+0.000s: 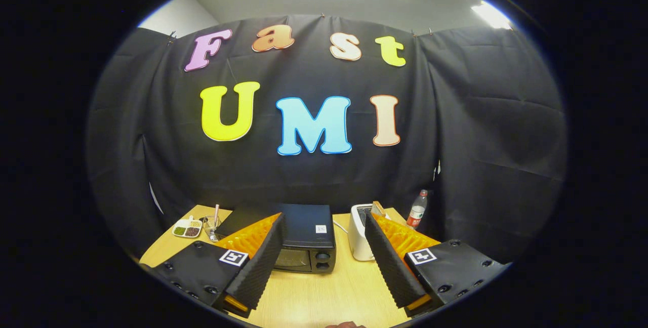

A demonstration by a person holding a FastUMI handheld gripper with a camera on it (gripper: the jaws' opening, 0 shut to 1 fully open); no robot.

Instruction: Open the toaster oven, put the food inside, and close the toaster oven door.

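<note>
A black toaster oven (306, 239) stands on the wooden table (329, 292), beyond my fingers and a little toward the left one, which covers part of its front. Its glass door looks closed. My gripper (324, 259) is open, held above the table's near part, with nothing between its fingers. No food item is clearly recognisable apart from a slice-like piece sticking out of the white toaster.
A white pop-up toaster (360, 237) stands right of the oven, partly behind my right finger. A plastic bottle (417, 210) with a red label stands at the far right. At the far left lie a divided dish (187, 228) of beans and a small wire holder (212, 224).
</note>
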